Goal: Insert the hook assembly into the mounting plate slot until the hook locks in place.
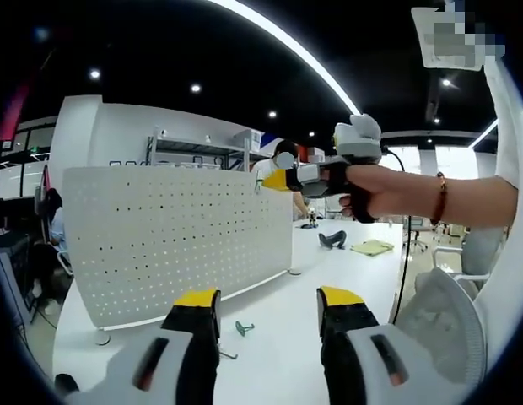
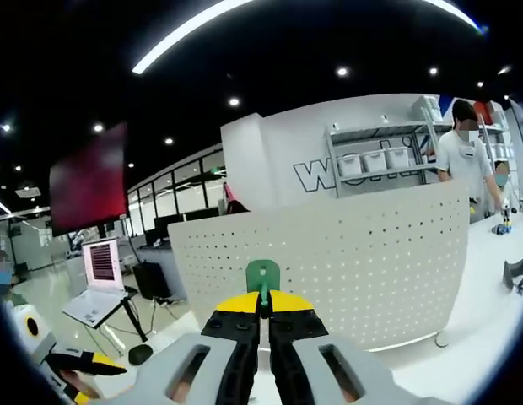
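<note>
Pegboard (image 1: 177,240) dominates the left gripper view: a white perforated mounting plate standing upright on the white tabletop (image 1: 295,337), propped on small feet so its holes face the worker. The left claw (image 1: 268,312) hangs open and empty low over the tabletop, jaws well apart. Just beyond its left jaw a small green hook (image 1: 243,327) lies loose on the surface, likely a spare waiting its turn. Higher up, the right claw (image 1: 278,179) comes in from the right, held in a person's hand (image 1: 388,192) near the plate's top right corner; it is raised there, I judge, to bring its part level with the holes.

In the right gripper view the right claw (image 2: 263,302) is closed on a green hook assembly (image 2: 263,280), whose flat tab stands up between the yellow tips. It points at the perforated face of the mounting plate (image 2: 354,253), near but apart from it, so insertion is not yet done. No container with contents is visible near the work; bins on a far shelf (image 2: 380,156) are too small to read.
</note>
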Demonstrator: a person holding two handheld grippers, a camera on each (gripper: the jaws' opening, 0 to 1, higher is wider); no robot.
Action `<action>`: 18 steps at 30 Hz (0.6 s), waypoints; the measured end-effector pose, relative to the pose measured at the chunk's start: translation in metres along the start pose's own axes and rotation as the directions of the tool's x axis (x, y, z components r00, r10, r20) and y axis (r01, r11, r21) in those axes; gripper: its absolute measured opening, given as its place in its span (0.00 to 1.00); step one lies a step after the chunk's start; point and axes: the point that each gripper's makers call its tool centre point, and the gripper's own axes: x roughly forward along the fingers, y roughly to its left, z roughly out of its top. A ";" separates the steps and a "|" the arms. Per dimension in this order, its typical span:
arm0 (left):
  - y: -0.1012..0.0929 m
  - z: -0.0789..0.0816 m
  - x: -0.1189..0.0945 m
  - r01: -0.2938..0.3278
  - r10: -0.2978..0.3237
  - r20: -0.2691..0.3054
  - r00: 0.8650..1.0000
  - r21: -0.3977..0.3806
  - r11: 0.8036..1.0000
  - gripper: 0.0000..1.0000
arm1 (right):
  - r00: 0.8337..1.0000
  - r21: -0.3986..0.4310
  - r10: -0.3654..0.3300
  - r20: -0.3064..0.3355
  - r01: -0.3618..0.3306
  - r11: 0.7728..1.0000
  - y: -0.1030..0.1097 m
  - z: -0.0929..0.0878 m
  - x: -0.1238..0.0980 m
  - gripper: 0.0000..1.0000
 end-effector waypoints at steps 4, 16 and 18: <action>0.003 0.000 -0.002 -0.002 0.002 0.000 1.000 -0.003 1.000 0.49 | 1.000 -0.007 -0.019 -0.006 0.018 1.000 -0.004 0.000 0.007 0.01; 0.010 -0.004 -0.010 -0.002 0.002 -0.016 1.000 -0.003 1.000 0.51 | 0.998 -0.027 -0.063 -0.016 0.063 0.998 -0.016 -0.001 0.023 0.01; 0.010 -0.004 -0.010 0.000 0.000 -0.017 1.000 -0.001 1.000 0.51 | 0.998 -0.034 -0.065 -0.018 0.064 0.997 -0.016 -0.001 0.026 0.01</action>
